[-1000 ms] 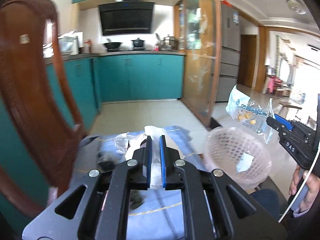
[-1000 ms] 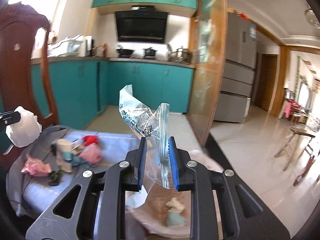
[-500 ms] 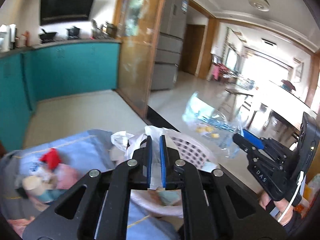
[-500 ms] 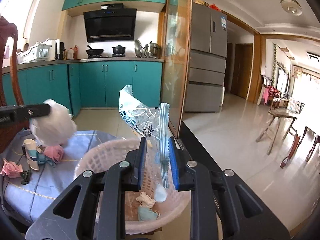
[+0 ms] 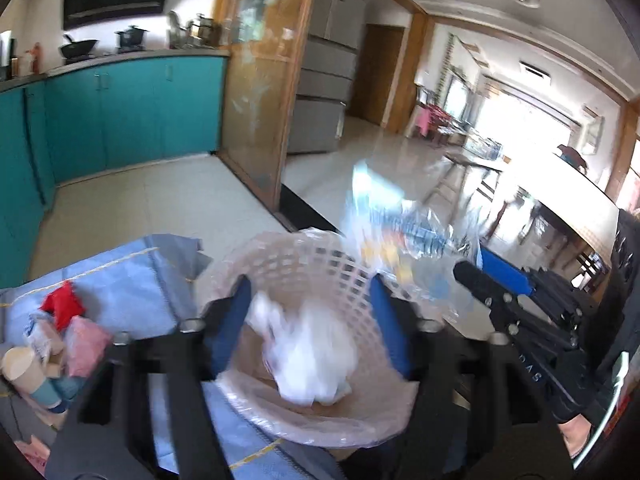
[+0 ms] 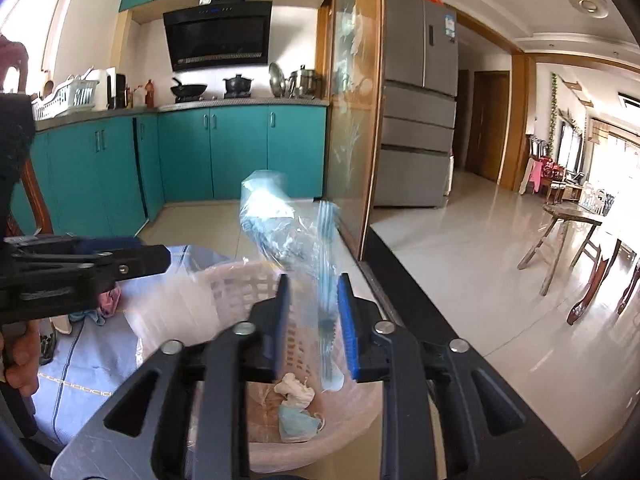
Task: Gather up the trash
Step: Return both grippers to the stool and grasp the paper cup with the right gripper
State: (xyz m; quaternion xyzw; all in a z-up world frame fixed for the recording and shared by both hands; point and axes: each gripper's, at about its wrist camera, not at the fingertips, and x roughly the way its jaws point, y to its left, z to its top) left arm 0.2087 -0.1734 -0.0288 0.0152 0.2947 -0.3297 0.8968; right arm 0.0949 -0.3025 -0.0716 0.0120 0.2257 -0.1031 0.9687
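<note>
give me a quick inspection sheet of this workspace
surface: table under a blue cloth, bare patches visible.
job's things: pink mesh basket lined with plastic; white crumpled bag blurred inside it between the open fingers; clear printed bag above the rim; face mask at the bottom.
clutter: paper cup, red scrap, pink wad on the cloth.
grippers: left claw open; right claw open, clear bag between its fingers.
cables: white cable by the right hand.
surroundings: teal cabinets, fridge, wooden stool.

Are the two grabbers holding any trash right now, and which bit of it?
The left gripper is open and empty; its white bag is dropping into the basket. The right gripper looks opened too, the clear plastic bag loose between its fingers.
</note>
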